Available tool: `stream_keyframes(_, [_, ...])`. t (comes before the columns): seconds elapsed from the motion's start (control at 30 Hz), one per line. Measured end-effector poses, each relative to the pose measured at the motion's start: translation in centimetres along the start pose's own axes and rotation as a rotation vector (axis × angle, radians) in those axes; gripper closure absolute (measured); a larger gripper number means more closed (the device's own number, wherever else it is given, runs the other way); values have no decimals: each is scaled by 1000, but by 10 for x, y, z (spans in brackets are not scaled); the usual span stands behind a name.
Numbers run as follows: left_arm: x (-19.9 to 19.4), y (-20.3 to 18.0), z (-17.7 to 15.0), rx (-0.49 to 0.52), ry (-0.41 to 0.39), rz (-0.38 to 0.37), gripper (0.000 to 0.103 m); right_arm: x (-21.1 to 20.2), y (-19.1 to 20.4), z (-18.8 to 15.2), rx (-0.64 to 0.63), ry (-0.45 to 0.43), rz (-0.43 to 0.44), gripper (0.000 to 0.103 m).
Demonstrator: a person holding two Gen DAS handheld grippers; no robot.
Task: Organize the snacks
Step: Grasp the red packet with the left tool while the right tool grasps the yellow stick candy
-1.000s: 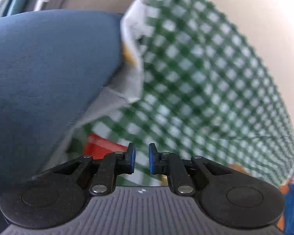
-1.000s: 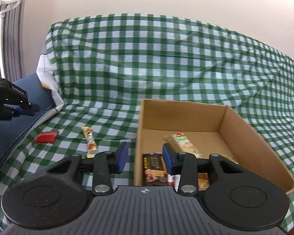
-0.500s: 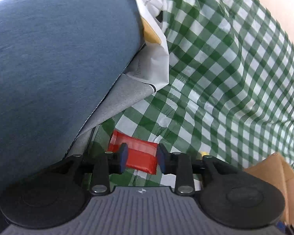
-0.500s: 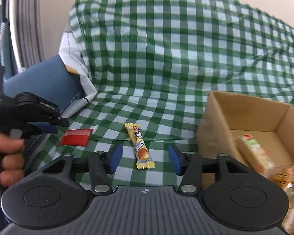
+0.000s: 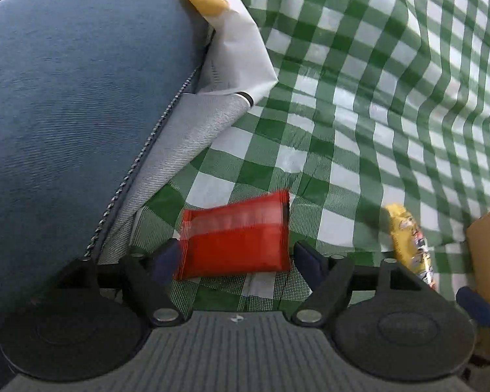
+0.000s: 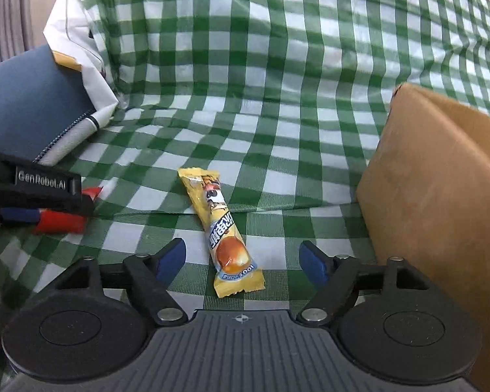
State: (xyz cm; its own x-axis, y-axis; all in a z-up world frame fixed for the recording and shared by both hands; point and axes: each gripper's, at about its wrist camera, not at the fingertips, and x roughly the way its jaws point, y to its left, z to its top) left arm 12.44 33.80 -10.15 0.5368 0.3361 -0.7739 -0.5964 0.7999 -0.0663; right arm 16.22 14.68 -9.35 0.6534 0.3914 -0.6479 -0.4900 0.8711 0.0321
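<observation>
Left wrist view: the left gripper (image 5: 236,258) has its jaws opening, now wide. One red snack packet (image 5: 235,235) lies flat between the blue pads, and the pads do not press it. It is a shiny, flat rectangle; its writing is too blurred to read. It rests on a green and white checked cloth (image 5: 359,104) that is wrinkly and smooth-looking. At 3 o'clock from the red packet lies one yellow snack bar (image 5: 408,241), long and thin. At 9 to 11 o'clock is a big blue cushion (image 5: 75,104) of woven fabric with a zip along its edge. A white sheet (image 5: 241,52) pokes out at 12 o'clock. A corner of one brown cardboard box (image 5: 488,238) shows at 3 o'clock.

Right wrist view: the right gripper (image 6: 243,258) has its jaws opening, also wide. The yellow snack bar (image 6: 220,228) lies between the pads, not touched. Its crinkly wrapper shows a cartoon figure, a round orange bun and Chinese letters that I cannot read. At 9 o'clock is the left gripper (image 6: 45,196), with "GenRobot.AI" in white on its black side, over the red snack packet (image 6: 58,220). The cardboard box (image 6: 441,196) stands at 3 o'clock, plain and stiff. The blue cushion (image 6: 29,104) is at 10 o'clock.
</observation>
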Motion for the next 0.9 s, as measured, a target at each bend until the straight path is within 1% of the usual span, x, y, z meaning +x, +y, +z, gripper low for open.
stream_keyframes(0.1, [3, -8, -3, 61, -2, 30, 23, 10, -3, 1, 22, 13, 0, 25])
stream_keyframes(0.13, [3, -11, -4, 80, -6, 38, 25, 14, -3, 1, 25, 16, -5, 25])
stream_keyframes(0.17, [2, -12, -4, 93, -11, 39, 34, 17, -4, 1, 32, 23, -11, 26])
stream_keyframes(0.2, [0, -13, -4, 99, -18, 36, 39, 20, -5, 0, 44, 30, -10, 29])
stream_keyframes(0.23, [-2, -13, -4, 106, -26, 34, 50, 22, -6, 0, 56, 32, -1, 41])
stream_keyframes(0.27, [-4, -14, -4, 118, -31, 40, 67, 21, -7, -1, 65, 26, 10, 51])
stream_keyframes(0.3, [-5, -15, -5, 128, -33, 44, 75, 19, -5, -2, 61, 23, 14, 58])
stream_keyframes(0.33, [-7, -15, -4, 132, -33, 38, 84, 17, -3, -2, 49, 22, 25, 77])
stream_keyframes(0.37, [-10, -14, -5, 128, -33, 25, 92, 15, -1, -1, 40, 17, 32, 77])
stream_keyframes(0.43, [-15, -15, -4, 126, -39, 12, 95, 9, 0, -2, 38, 5, 46, 77])
stream_keyframes(0.6, [-36, -17, -3, 106, -72, -53, 97, -13, 3, -5, 22, -10, 63, 77])
stream_keyframes(0.7, [-50, -20, 0, 75, -102, -104, 97, -28, 5, -4, 6, -2, 83, 77])
stream_keyframes(0.8, [-69, -18, 3, 18, -139, -193, 97, -53, 0, -4, 0, -2, 90, 77])
stream_keyframes(0.9, [-84, -13, 0, -54, -131, -308, 97, -79, -6, -8, 10, 13, 108, 77])
